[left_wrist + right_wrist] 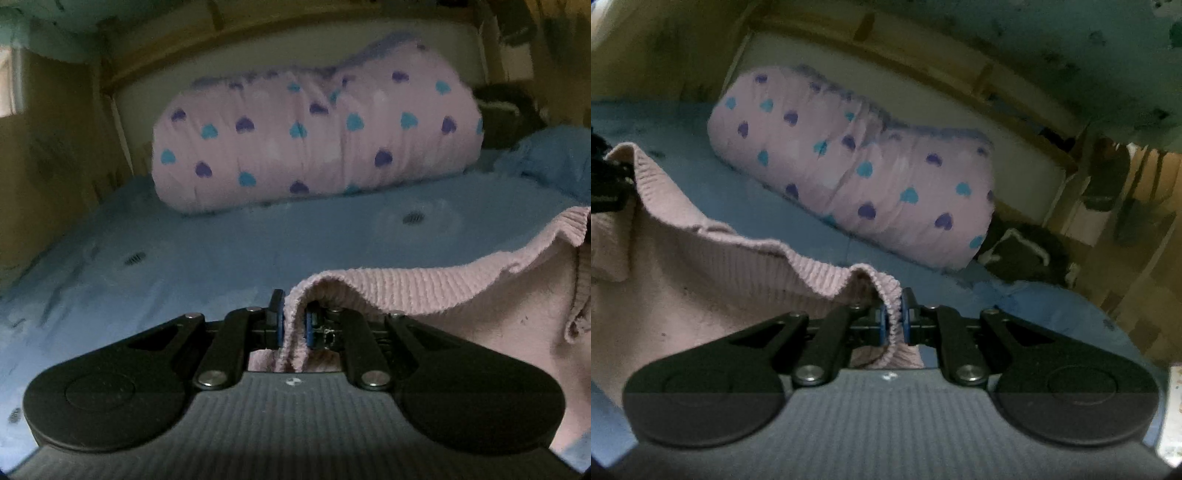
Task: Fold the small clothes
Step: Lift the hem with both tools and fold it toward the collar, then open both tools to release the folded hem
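Observation:
A small pink knitted garment point(461, 295) with a ribbed hem hangs stretched between both grippers above the blue bed sheet point(184, 251). My left gripper point(293, 325) is shut on the hem's left corner, and the cloth runs off to the right. In the right wrist view the same pink garment point(683, 266) spreads to the left, and my right gripper point(894, 321) is shut on its ribbed edge. The other gripper's black body point(605, 184) shows at the far left edge, at the hem's other end.
A pink pillow with blue and purple hearts point(314, 129) point(857, 170) lies across the bed by the wooden headboard point(923, 48). A dark bundle with white trim point(1023, 251) sits beside the pillow. Bunched blue bedding point(554, 158) lies at the right.

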### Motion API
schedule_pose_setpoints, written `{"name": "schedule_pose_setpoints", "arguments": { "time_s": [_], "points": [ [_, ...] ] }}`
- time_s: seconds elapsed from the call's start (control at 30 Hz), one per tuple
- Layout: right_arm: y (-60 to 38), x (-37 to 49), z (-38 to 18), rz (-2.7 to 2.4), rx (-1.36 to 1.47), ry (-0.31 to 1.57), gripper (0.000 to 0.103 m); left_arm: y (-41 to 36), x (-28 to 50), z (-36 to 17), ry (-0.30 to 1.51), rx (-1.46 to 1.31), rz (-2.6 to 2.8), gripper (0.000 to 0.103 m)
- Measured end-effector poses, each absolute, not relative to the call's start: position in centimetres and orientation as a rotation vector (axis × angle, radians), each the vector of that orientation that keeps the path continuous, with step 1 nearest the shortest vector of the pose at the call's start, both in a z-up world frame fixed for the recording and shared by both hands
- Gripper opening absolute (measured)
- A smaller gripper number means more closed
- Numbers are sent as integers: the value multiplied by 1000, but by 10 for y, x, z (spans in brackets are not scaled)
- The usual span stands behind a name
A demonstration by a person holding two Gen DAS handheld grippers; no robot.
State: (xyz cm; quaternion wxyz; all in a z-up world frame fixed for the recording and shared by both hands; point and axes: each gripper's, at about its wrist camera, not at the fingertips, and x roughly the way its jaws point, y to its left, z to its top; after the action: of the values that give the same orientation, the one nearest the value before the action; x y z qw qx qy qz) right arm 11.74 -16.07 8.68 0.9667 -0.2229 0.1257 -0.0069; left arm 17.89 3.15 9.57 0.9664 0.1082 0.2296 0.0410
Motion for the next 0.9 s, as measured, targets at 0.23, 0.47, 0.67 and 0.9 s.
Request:
{"name": "schedule_pose_setpoints", "arguments": {
  "time_s": [0.23, 0.47, 0.67, 0.9],
  "points": [
    [-158, 170, 32, -12, -463, 374, 11, 34, 236, 41, 632, 236, 83, 13],
    [-155, 197, 3, 4, -452, 466, 14, 38, 246, 30, 672, 233, 79, 15],
    [-175, 198, 20, 46, -296, 504, 24, 46, 221, 59, 658, 220, 37, 46],
    [-218, 166, 49, 104, -166, 480, 47, 53, 181, 100, 587, 234, -9, 70]
  ]
}}
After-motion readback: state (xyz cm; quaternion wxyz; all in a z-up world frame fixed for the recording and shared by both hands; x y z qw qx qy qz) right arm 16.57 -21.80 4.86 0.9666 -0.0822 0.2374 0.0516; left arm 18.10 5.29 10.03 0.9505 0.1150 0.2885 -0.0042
